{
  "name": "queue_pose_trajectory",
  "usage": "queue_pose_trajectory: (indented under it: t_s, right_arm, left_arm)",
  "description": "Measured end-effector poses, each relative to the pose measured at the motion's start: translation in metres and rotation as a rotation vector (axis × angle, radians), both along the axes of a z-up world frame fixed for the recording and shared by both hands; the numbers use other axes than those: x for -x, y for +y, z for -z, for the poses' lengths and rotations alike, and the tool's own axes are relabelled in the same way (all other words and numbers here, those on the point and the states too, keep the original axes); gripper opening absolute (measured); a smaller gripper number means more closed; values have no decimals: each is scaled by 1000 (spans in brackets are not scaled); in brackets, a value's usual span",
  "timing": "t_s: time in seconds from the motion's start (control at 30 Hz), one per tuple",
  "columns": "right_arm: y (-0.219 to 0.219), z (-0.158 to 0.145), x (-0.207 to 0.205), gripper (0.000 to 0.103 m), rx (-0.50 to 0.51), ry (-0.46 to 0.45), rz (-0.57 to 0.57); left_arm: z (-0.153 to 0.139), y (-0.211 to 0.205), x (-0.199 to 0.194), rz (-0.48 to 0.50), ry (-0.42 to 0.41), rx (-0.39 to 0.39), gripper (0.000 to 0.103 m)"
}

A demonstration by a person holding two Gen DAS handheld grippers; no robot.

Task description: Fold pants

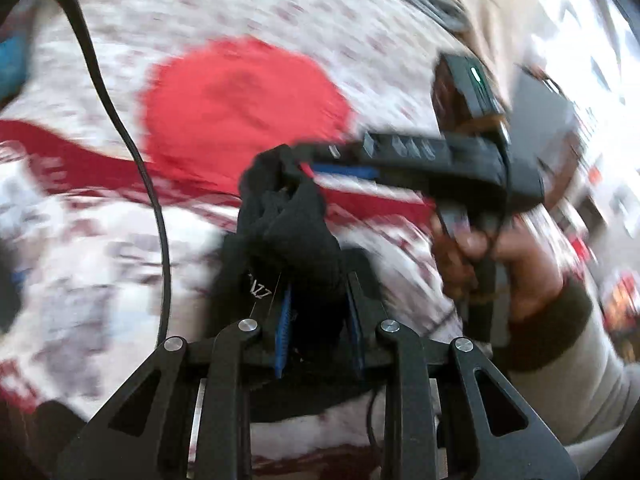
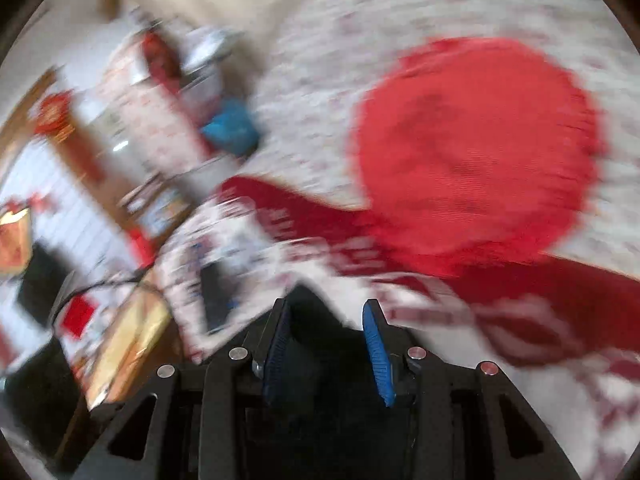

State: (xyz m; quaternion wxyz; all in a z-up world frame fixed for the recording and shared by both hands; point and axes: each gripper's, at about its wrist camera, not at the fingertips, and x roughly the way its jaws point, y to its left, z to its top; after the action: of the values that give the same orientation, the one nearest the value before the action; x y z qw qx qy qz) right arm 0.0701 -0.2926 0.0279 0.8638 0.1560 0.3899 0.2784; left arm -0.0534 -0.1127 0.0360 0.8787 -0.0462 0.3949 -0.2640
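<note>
Black pants (image 1: 284, 220), soft, light and limp, hang bunched above the bed (image 1: 300, 32). The left gripper (image 1: 320, 304) has its fingers clamped on one bunch; the right gripper (image 1: 316, 164) pinches the fabric beside it. Best gripped at waistband corners. A black cable (image 1: 120, 128) dangles nearby and could snag.

Both views smeared by motion blur. Bedspread (image 1: 100, 240) print unreadable. Black pants (image 1: 288, 224) bunched, most of garment hidden between left gripper (image 1: 320, 308) pads. Right gripper (image 1: 320, 168) fingertips buried in cloth. Room clutter (image 2: 80, 200) at left unidentifiable.
</note>
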Motion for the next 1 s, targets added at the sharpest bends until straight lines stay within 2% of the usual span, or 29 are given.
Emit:
queue_pose_trajectory:
  t_s: [0.03,0.13,0.2,0.27,0.33,0.4,0.43,0.57,0.6,0.63,0.73,0.77,0.8,0.9,1.0]
  right_arm:
    - [-20,5,5,56,17,26,71]
    - [-60,19,24,59,-32,86,150]
    - [-73,24,38,65,-29,102,178]
    - [-75,31,49,70,-46,115,176]
    - [-72,39,53,73,-72,150,157]
    - [-62,45,56,75,-85,168,133]
    - [-55,50,57,77,-68,178,126]
    - [-32,74,55,76,44,214,104]
    - [-25,78,54,66,52,214,91]
    - [-17,77,54,48,76,194,73]
    - [1,55,57,26,175,95,36]
    - [4,48,58,23,193,70,30]
    - [6,39,61,15,219,38,14]
    - [-2,41,66,15,278,63,13]
    - [-16,77,66,13,376,172,33]
  left_arm:
    - [9,-13,-2,33,18,-7,24]
    - [34,-54,-8,165,121,-70,27]
    - [34,-63,-5,205,109,-98,27]
    - [23,-56,-6,217,73,-89,32]
    - [9,-36,-5,210,49,-62,38]
    - [-3,-17,-7,175,29,-47,55]
    - [-5,-8,-7,150,18,-48,59]
    - [3,28,-23,-1,24,-108,61]
    - [8,35,-29,-31,34,-121,61]
    - [13,40,-34,-56,46,-129,61]
    - [28,46,-41,-108,84,-159,61]
    - [33,44,-44,-120,93,-165,61]
    - [40,43,-44,-122,99,-165,61]
    - [52,33,-45,-125,133,-156,61]
    - [70,19,-37,-87,180,-165,61]
